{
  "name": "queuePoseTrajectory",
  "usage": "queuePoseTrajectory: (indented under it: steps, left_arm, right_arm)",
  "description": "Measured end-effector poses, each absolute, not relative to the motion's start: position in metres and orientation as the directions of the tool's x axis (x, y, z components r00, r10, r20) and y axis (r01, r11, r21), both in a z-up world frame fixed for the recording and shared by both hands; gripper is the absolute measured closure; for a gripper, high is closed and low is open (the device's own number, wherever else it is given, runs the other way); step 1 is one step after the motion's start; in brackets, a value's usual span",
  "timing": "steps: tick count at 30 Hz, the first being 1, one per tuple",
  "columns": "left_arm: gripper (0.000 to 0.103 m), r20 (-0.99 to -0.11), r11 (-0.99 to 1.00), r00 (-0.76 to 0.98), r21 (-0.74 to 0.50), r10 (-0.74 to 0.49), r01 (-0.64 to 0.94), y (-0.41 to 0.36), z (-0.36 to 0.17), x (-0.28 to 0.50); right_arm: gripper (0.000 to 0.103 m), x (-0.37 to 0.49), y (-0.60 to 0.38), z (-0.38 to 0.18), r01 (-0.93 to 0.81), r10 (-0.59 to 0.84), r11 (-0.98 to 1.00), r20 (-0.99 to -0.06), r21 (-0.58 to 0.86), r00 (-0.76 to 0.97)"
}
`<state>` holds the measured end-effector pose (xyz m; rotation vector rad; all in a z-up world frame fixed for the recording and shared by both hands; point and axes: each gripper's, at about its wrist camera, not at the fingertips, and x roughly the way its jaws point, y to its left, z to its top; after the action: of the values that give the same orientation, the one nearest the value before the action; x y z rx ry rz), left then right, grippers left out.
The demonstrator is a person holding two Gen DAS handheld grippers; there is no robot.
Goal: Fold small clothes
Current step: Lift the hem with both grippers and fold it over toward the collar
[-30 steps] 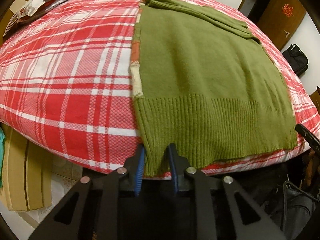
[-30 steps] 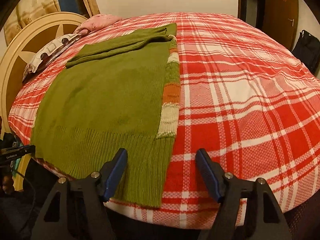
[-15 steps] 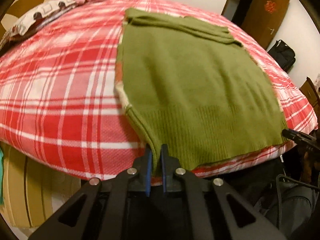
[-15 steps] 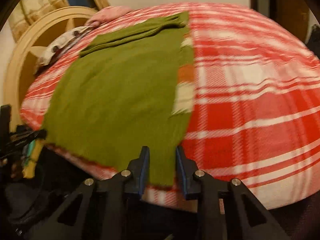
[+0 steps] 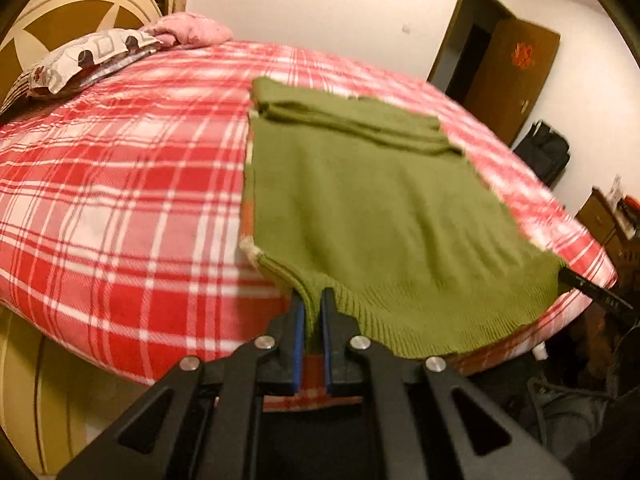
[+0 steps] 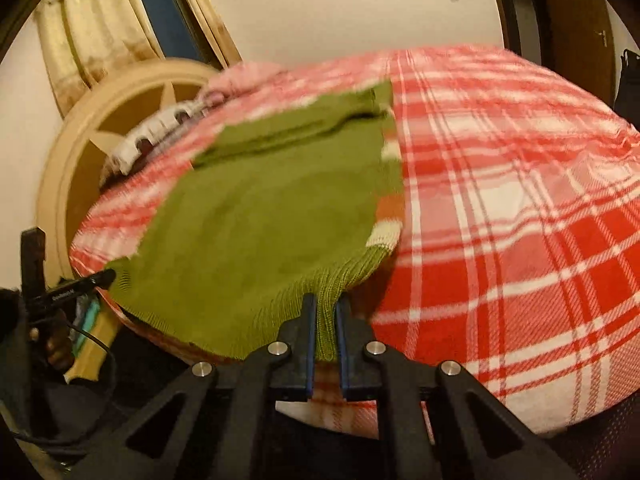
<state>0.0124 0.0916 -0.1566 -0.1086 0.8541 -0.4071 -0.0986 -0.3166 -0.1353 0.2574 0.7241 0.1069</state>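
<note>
A green knit sweater (image 5: 372, 216) lies on a red and white plaid bed (image 5: 120, 200), sleeves folded across its far end. My left gripper (image 5: 312, 300) is shut on the ribbed hem at its left corner, lifting it off the bed edge. In the right wrist view the sweater (image 6: 272, 216) shows with a striped orange and cream edge along its right side. My right gripper (image 6: 326, 304) is shut on the hem at the right corner, also raised. The other gripper's tip shows at the far hem corner in each view (image 5: 592, 288) (image 6: 80, 284).
A patterned pillow (image 5: 80, 60) and a pink one (image 5: 192, 28) lie at the bed's head by the cream round headboard (image 6: 100, 128). A brown door (image 5: 516, 76) and a black bag (image 5: 544, 152) stand at the right. Curtains (image 6: 100, 28) hang behind the headboard.
The right gripper went from open to shut on the hem. Both grippers have lifted the hem corners and the hem now bows up off the bed edge.
</note>
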Motion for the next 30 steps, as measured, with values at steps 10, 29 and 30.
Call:
queuePoseTrajectory:
  steps: [10, 29, 30]
  left_arm:
    - [0.096, -0.631, 0.889, 0.627, -0.335, -0.457, 0.312, 0.092, -0.128, 0.052]
    - [0.096, -0.496, 0.876, 0.736, -0.387, -0.461, 0.288, 0.082, -0.070, 0.187]
    - [0.096, -0.496, 0.878, 0.738, -0.384, -0.458, 0.287, 0.080, -0.068, 0.196]
  right_arm:
    - [0.095, -0.069, -0.323, -0.093, -0.024, 0.185, 0.956, -0.537, 0.292, 0.823]
    - [0.095, 0.080, -0.342, -0.014, -0.018, 0.131, 0.970, -0.454, 0.244, 0.881]
    - [0.095, 0.090, -0.343, -0.011, -0.016, 0.126, 0.971, -0.454, 0.240, 0.882]
